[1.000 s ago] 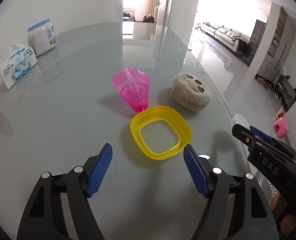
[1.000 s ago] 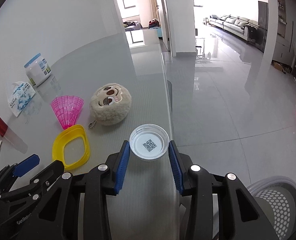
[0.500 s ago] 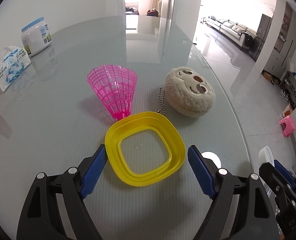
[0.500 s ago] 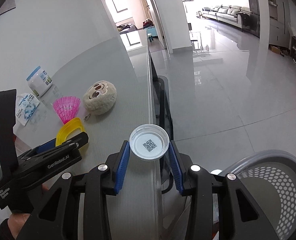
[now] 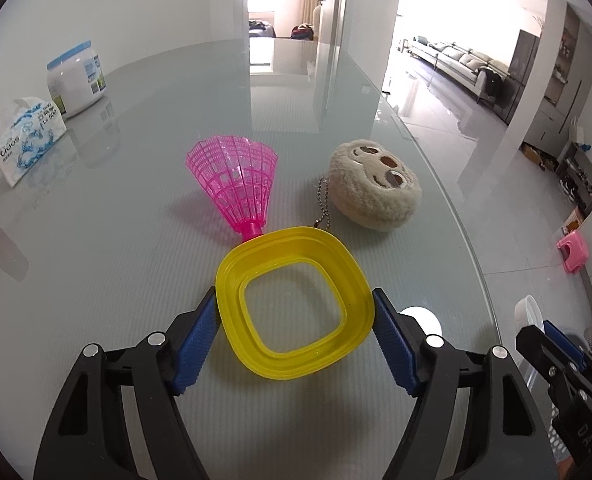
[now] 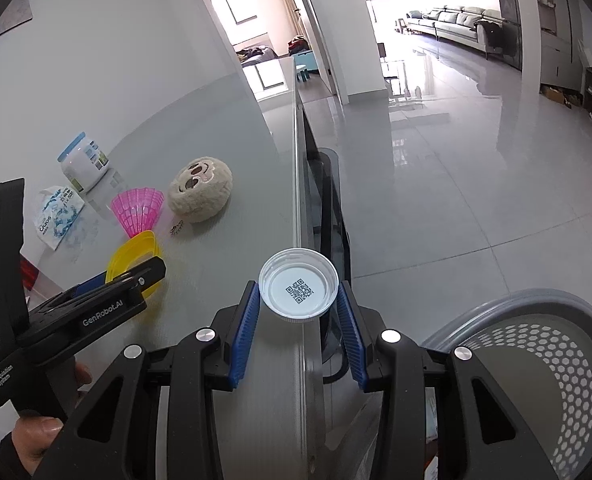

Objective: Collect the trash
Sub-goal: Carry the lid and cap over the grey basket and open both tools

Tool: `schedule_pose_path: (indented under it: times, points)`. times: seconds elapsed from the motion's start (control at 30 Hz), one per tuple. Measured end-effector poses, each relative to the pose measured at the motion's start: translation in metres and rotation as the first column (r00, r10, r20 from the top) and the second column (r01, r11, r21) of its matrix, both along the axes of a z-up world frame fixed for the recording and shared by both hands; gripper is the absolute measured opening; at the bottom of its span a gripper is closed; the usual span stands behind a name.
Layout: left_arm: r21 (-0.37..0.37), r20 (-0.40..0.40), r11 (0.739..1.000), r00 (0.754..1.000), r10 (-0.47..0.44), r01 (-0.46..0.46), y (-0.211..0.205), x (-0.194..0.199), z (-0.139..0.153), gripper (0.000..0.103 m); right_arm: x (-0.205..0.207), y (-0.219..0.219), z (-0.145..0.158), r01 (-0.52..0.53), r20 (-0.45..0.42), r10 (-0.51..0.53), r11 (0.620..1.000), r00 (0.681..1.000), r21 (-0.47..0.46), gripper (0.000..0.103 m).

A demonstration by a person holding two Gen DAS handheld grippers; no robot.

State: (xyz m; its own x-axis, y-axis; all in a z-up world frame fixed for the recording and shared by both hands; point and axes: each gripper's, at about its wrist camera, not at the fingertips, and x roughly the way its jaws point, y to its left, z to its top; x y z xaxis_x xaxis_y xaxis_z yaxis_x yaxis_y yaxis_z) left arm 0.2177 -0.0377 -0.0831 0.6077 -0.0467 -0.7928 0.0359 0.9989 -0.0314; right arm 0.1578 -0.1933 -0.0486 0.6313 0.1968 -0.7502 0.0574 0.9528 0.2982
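Note:
A yellow plastic lid ring (image 5: pixel 296 306) lies on the glass table. My left gripper (image 5: pixel 295 340) is around it, both blue pads touching or nearly touching its sides. The ring also shows in the right wrist view (image 6: pixel 136 258). My right gripper (image 6: pixel 299 316) is shut on a white round cap (image 6: pixel 298 290) with a QR code inside. It holds the cap above the table's right edge. A grey perforated waste basket (image 6: pixel 536 360) stands on the floor at lower right.
A pink plastic shuttlecock (image 5: pixel 236 180) touches the ring's far side. A beige plush keychain (image 5: pixel 376 192) lies to its right. A white jar (image 5: pixel 76 76) and a tissue pack (image 5: pixel 24 136) stand at far left. The table edge (image 6: pixel 296 200) runs down the middle of the right wrist view.
My left gripper has moved forward and closed in around the yellow ring. My right gripper has carried the white cap right, past the table edge toward the basket.

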Motion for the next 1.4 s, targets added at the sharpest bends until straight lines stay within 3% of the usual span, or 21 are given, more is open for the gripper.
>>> schedule_pose_path:
  times: [0.37, 0.63, 1.0, 1.4]
  points:
    - [-0.01, 0.086, 0.989, 0.986, -0.146, 0.148, -0.042, -0.058, 0.039, 0.072, -0.054, -0.031, 0.018, 0.069, 0.013, -0.069, 0.997, 0.998, -0.023, 0.039]
    - [-0.037, 0.095, 0.938, 0.936, -0.339, 0.343, -0.106, -0.1, 0.051, 0.072, -0.118, -0.079, 0.03, 0.2, 0.029, -0.198, 0.979, 0.98, -0.048, 0.039]
    - [0.015, 0.07, 0.875, 0.872, -0.484, 0.485, -0.163, -0.142, 0.036, 0.072, -0.185, -0.122, 0.023, 0.299, 0.013, -0.299, 0.952, 0.954, -0.067, 0.039]
    - [0.024, -0.004, 0.835, 0.835, -0.55, 0.55, -0.179, -0.152, 0.013, 0.073, -0.206, -0.13, -0.004, 0.317, -0.04, -0.32, 0.946, 0.947, -0.065, 0.039]
